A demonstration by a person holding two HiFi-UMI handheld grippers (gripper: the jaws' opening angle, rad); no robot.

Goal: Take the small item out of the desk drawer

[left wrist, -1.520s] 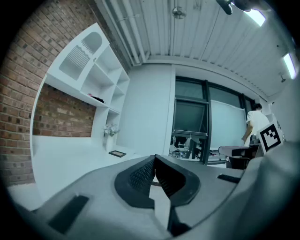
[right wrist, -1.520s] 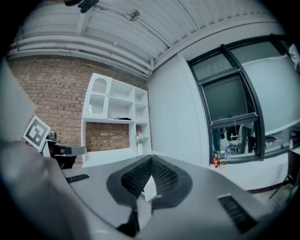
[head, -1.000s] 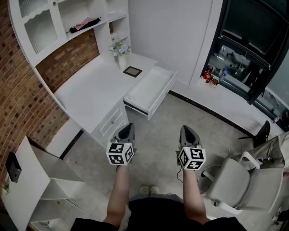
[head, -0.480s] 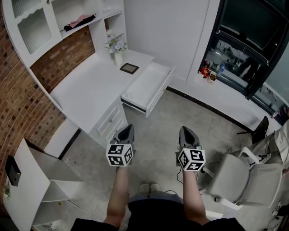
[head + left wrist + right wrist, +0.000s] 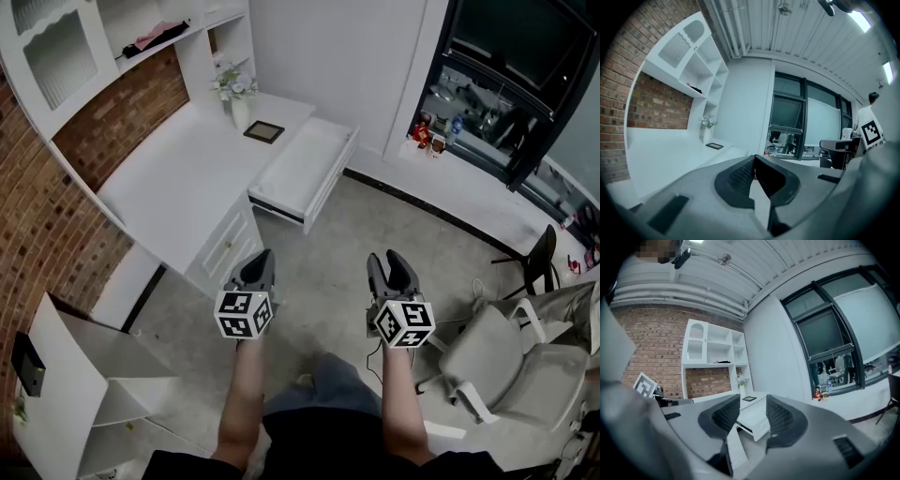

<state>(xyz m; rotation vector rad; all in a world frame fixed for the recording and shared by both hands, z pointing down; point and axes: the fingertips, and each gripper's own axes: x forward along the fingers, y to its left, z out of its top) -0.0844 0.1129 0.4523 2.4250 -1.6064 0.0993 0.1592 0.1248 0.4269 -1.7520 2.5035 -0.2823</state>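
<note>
Head view: white counter (image 5: 169, 178) along the left brick wall (image 5: 37, 234), its drawer (image 5: 305, 169) pulled out, far ahead; small item inside not discernible. Left gripper view: left tongs (image 5: 754, 159) pressed together, empty. Right gripper view: right tongs (image 5: 752, 401) opening, nothing between, drawer beyond.

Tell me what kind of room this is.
Probably a study or home-office corner: a white built-in desk with shelves against a red brick wall, and a white office chair.
</note>
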